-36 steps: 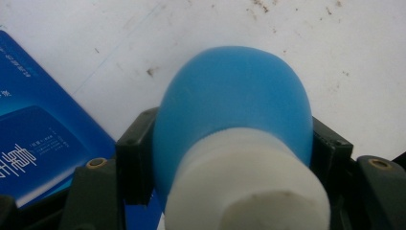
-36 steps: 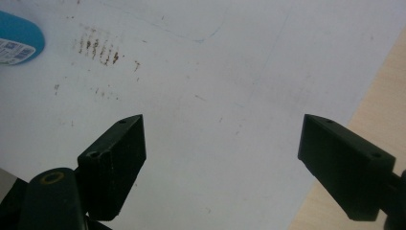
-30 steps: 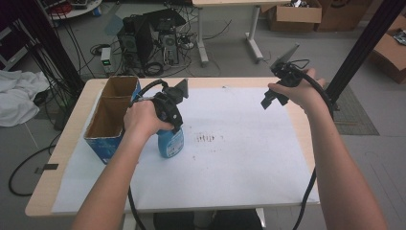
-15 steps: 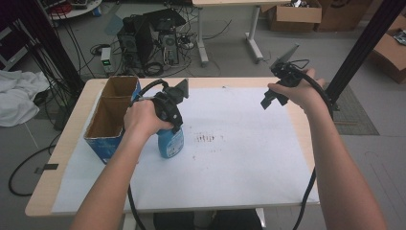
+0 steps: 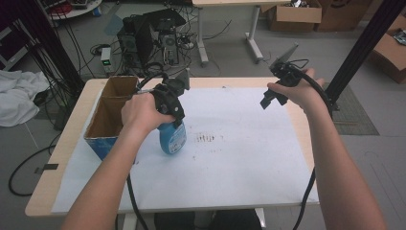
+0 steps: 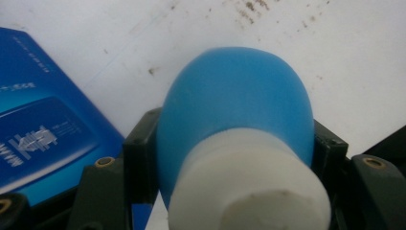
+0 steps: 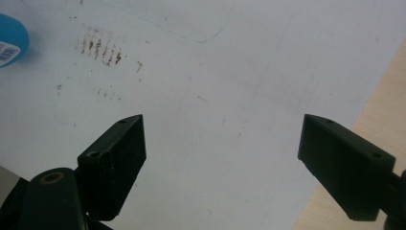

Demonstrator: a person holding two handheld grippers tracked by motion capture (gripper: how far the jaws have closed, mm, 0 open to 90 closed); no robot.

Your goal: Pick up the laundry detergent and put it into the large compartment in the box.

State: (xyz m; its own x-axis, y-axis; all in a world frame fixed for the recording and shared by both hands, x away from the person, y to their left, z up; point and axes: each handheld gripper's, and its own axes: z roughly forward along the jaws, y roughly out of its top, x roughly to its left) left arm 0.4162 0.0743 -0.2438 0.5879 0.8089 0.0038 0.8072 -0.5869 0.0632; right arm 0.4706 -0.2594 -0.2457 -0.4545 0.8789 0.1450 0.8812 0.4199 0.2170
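A blue bottle [image 5: 174, 138] with a white cap hangs upright by its neck in my left gripper [image 5: 171, 120], just right of the cardboard box. In the left gripper view the black jaws press on both sides of the blue bottle [image 6: 234, 96], with its white cap nearest the camera and my left gripper [image 6: 230, 143] shut on it. My right gripper [image 5: 269, 99] hovers over the table's far right part, apart from the bottle. Its jaws stand wide apart in the right gripper view, where my right gripper [image 7: 222, 139] has nothing but white paper between them. The bottle's base [image 7: 12, 40] shows at that view's top left.
An open cardboard box with a blue side [image 5: 107, 122] stands at the table's left, close beside the bottle; its blue side [image 6: 43, 129] shows in the left gripper view. White paper [image 5: 230, 163] with brown smudges [image 5: 206, 138] covers the wooden table [image 5: 74, 129].
My left hand has risen a little with the bottle in the jaws. The right hand and its gripper have stayed where they were.
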